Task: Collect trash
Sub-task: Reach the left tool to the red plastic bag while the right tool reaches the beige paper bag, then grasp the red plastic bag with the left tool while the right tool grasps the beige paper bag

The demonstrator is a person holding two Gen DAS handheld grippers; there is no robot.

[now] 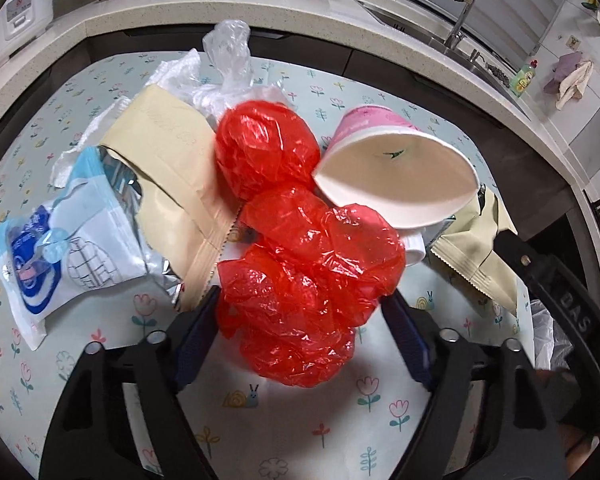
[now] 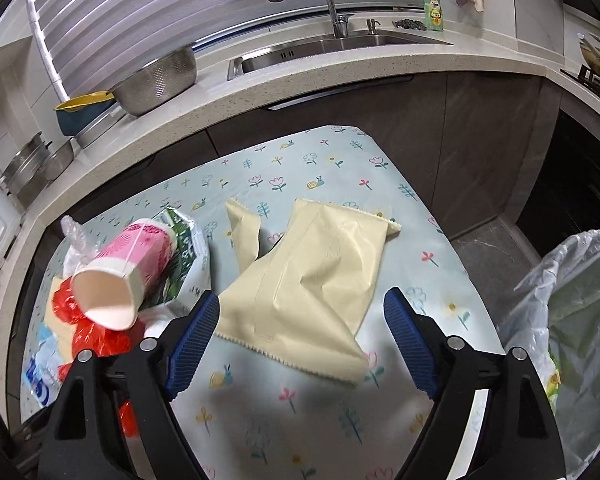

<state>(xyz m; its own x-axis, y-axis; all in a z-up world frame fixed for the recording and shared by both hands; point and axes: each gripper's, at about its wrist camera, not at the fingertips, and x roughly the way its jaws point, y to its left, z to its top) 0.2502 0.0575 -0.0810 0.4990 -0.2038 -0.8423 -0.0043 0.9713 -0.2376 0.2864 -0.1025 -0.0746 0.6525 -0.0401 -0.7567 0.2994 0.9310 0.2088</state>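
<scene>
A crumpled red plastic bag (image 1: 300,264) lies on the flowered tablecloth (image 1: 340,420), its near end between the open fingers of my left gripper (image 1: 300,320). A squashed pink paper cup (image 1: 396,176) lies against it on the right. A beige wrapper (image 1: 172,168), a blue-white foil packet (image 1: 60,248) and clear plastic (image 1: 228,60) lie to the left and behind. My right gripper (image 2: 300,320) is open over a pale yellow wrapper (image 2: 312,288), with its fingers either side of the near end. The cup (image 2: 124,276) and red bag (image 2: 96,332) show at the left there.
A trash bag (image 2: 572,320) hangs open off the table's right edge. A kitchen counter (image 2: 340,76) with a sink (image 2: 320,48), tap, steel colander (image 2: 156,80) and pans runs behind the table. A green packet (image 2: 180,248) lies under the cup.
</scene>
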